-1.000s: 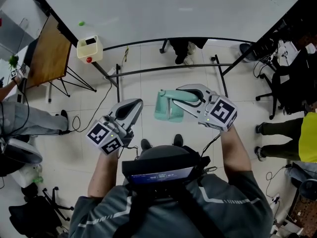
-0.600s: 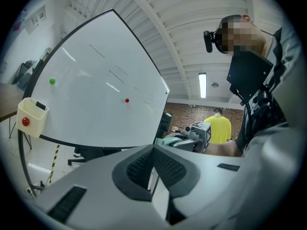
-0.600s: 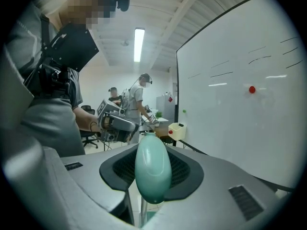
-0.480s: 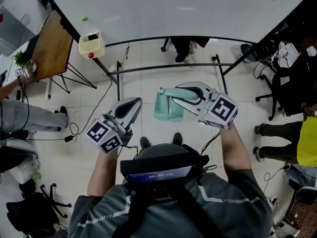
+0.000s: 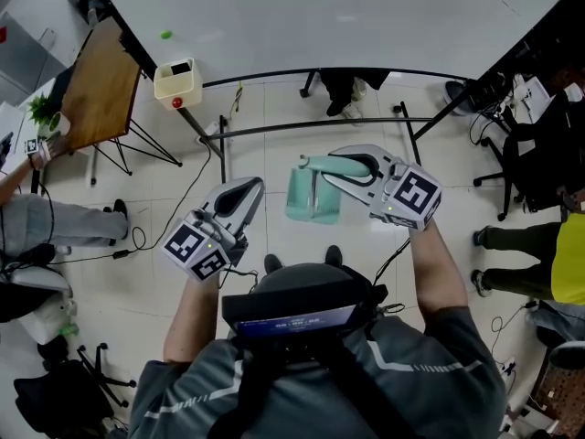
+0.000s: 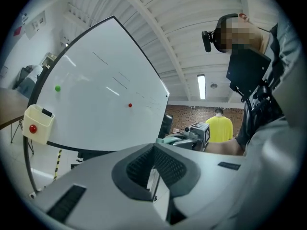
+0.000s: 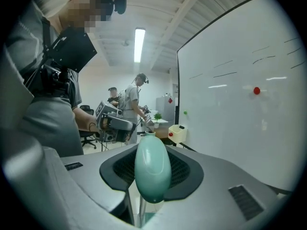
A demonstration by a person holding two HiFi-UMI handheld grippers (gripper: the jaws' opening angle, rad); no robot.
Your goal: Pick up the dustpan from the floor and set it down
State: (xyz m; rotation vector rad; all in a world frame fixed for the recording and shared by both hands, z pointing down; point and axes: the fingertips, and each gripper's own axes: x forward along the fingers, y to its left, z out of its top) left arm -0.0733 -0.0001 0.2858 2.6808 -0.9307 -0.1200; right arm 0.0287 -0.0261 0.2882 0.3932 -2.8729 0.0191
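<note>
Dustpan (image 5: 313, 195) was already off the floor, hanging by its handle in front of the whiteboard (image 5: 302, 16). My left gripper (image 5: 245, 188), on the whiteboard's near side and to the left, had its jaws closed on nothing. Right of it, my right gripper (image 5: 347, 165) was clamped on the handle. Over the last second the pan had only edged slightly toward the whiteboard, grip unchanged. I judged the pickup done and the carry under way, with setting it down still to come.
</note>
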